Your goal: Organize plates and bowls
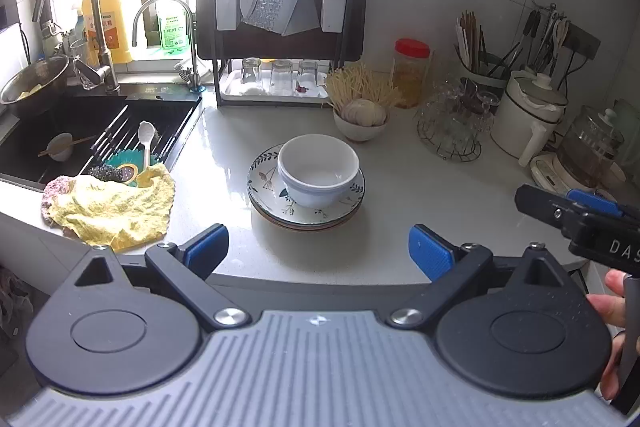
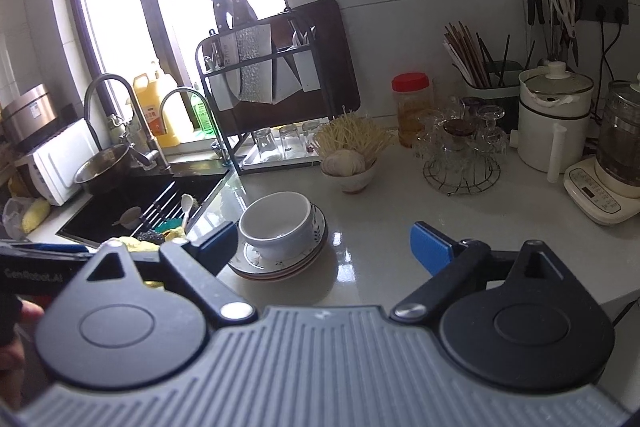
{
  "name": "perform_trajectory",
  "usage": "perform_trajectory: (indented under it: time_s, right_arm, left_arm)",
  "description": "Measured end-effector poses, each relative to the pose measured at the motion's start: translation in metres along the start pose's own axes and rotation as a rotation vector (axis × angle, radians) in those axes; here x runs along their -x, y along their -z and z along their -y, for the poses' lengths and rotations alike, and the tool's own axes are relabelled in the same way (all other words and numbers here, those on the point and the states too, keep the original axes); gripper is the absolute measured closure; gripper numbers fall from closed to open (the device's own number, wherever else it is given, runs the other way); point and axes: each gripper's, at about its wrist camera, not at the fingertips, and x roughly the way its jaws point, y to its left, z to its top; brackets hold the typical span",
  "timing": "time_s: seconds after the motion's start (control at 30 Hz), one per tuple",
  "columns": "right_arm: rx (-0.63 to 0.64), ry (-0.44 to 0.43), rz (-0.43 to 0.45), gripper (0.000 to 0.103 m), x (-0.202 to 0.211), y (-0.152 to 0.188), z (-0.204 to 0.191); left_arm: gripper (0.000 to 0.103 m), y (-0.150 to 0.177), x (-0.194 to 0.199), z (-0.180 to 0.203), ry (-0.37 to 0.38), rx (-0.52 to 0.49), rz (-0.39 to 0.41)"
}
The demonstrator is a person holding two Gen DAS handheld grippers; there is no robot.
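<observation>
White bowl (image 1: 318, 169) sits nested atop the stacked plates (image 1: 306, 217) mid-surface (image 1: 420, 195), at 12 o'clock from the left tool (image 1: 318, 251); right tool (image 2: 324, 247) nearby; both released, empty. Stacking looks done; next, probably carry the pile away

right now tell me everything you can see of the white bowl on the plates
The white bowl is round, deep and glossy, likely ceramic, and looks empty. It sits upright on the top plate of a stack of plates, which is white with a leaf pattern; lower rims look brownish. The stack rests on the pale counter right of the sink. Neither gripper touches it.
</observation>
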Motion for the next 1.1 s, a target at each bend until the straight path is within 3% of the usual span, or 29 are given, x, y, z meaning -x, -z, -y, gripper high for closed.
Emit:
perform_trajectory:
  time_s: [1.1]
  right_arm:
    - [0.013, 0.001, -0.039, 0.008, -0.001, 0.002, 0.009]
  left_arm:
    - [0.005, 0.013, 0.002, 0.011, -0.034, 0.038, -0.018]
